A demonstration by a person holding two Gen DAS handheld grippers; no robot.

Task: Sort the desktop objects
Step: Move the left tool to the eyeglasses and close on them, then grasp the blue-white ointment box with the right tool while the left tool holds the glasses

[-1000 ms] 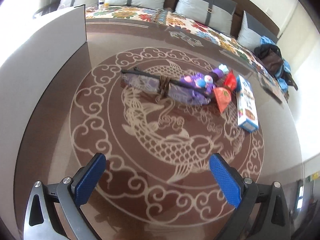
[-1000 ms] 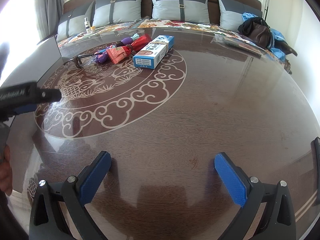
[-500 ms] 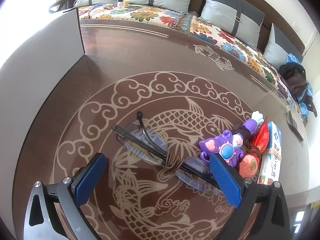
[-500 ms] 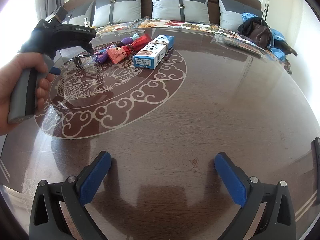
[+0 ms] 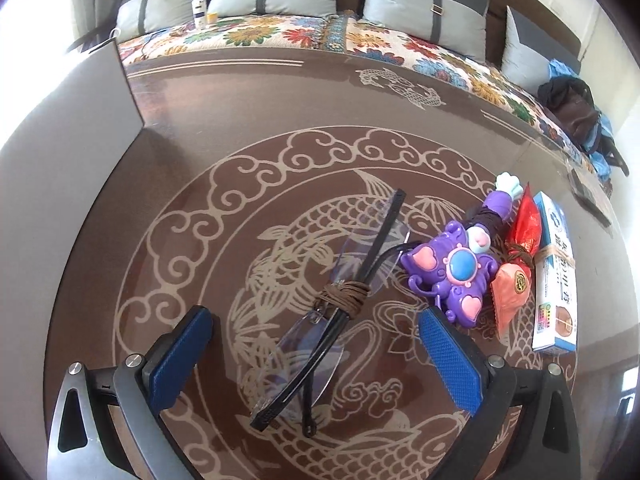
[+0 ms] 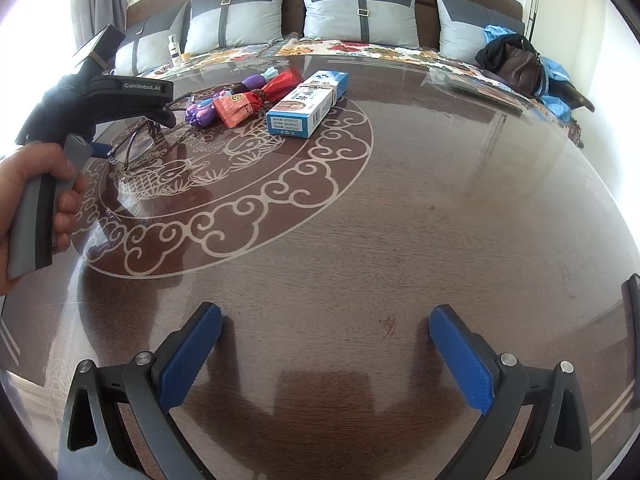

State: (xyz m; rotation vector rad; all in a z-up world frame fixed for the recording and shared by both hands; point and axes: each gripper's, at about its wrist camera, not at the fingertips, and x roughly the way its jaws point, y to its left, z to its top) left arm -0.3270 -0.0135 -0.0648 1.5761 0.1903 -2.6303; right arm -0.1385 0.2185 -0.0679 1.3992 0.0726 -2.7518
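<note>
Your left gripper (image 5: 316, 354) has its jaws wide, straddling the folded glasses (image 5: 332, 312) on the table (image 5: 248, 120); your right gripper (image 6: 326, 354) hangs wide over bare wood. Close off-centre and, I'd judge, the thin lenses could skid or twist free.

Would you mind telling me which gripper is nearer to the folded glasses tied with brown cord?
Left. The left gripper is open with the glasses lying between its fingers. The right gripper is open over bare table, far from the glasses.
</note>
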